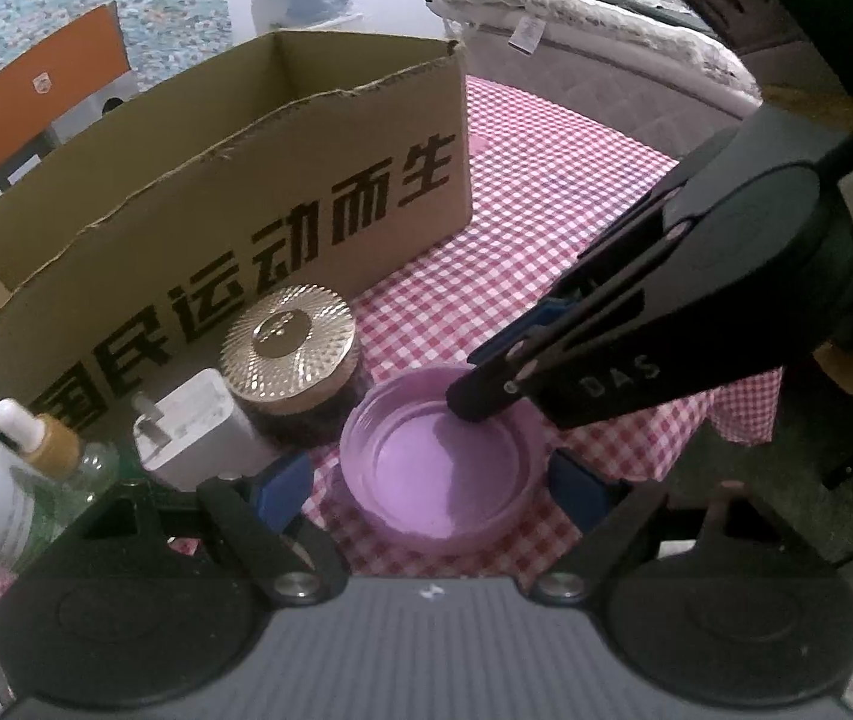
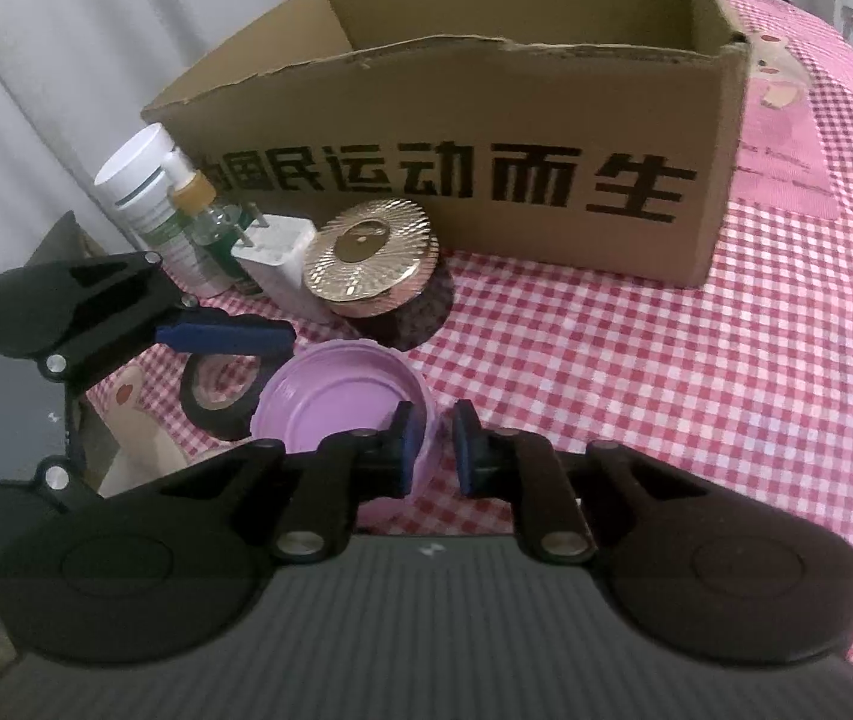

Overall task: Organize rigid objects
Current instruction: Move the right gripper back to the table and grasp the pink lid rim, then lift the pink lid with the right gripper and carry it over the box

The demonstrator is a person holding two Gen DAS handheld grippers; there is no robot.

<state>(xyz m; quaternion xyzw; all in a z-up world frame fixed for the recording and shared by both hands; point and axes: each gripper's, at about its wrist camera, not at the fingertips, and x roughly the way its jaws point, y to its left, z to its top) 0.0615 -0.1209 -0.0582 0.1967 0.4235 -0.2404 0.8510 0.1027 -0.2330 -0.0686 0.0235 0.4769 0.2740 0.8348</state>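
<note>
A purple dish (image 2: 342, 402) sits on the checked tablecloth (image 2: 666, 372) before a cardboard box (image 2: 486, 120). The right gripper (image 2: 433, 450) pinches the dish's near rim, one finger inside, one outside. The left gripper (image 1: 426, 483) straddles the dish, jaws wide, pads beside its walls without pressing.

A: Dim, soft indoor light; colours look washed and slightly purple.
B: Fisheye bends the cardboard box (image 1: 234, 192) edges, corners go black, and a glint sits on the gold lid (image 1: 289, 330). The foreground is blurry.
</note>
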